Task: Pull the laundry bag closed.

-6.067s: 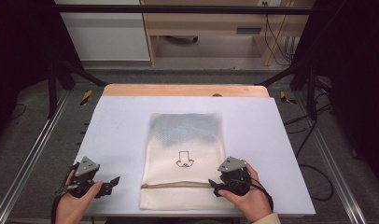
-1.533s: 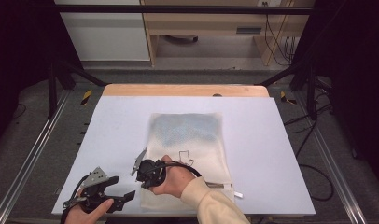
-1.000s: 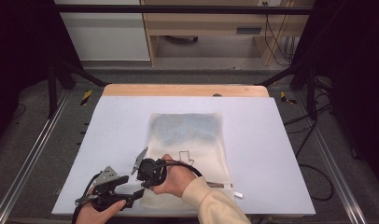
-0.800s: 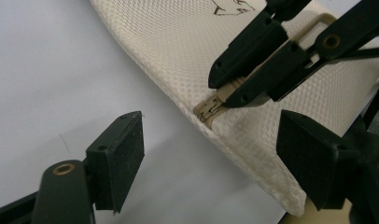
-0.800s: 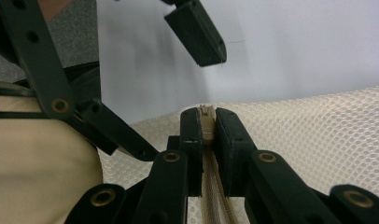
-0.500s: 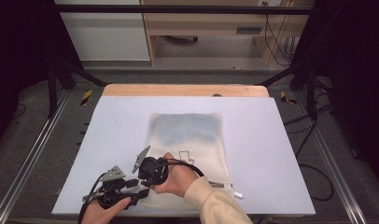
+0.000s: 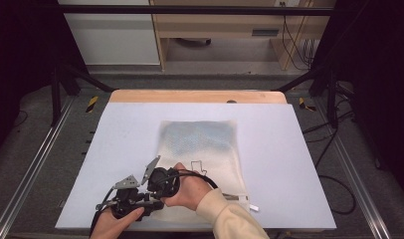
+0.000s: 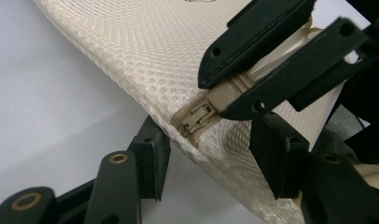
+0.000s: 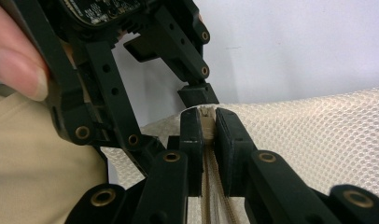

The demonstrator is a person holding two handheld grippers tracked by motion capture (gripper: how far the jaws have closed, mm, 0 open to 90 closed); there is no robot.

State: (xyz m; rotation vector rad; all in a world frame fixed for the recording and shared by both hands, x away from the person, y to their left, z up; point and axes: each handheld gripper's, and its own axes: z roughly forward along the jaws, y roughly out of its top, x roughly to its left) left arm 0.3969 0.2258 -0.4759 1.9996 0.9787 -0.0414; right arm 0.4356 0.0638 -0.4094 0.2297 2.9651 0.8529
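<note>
A cream mesh pouch [image 7: 200,144] lies flat in the middle of the table, its zipper edge toward me. My right gripper [image 7: 157,191] is shut on the zipper tape [image 9: 207,122] at the pouch's near left corner and lifts it a little. The left gripper [image 8: 211,156] sits just left of it with its jaws on either side of that corner. Its jaws have just been closing. The beige zipper slider [image 8: 196,117] lies between them, and the pads [image 8: 151,158] do not press on it. From the right gripper view, the left gripper [image 9: 197,95] hangs right behind the corner.
A small white tab [image 7: 253,207] sticks out at the pouch's near right corner. The wooden table edge [image 7: 195,96] runs along the far side. Metal rails [image 7: 31,169] flank the table, and cables [image 7: 334,189] lie on the floor at the right.
The left gripper has slid right across the table up to the pouch's corner and its jaws have narrowed. The right gripper has kept still on the zipper.
</note>
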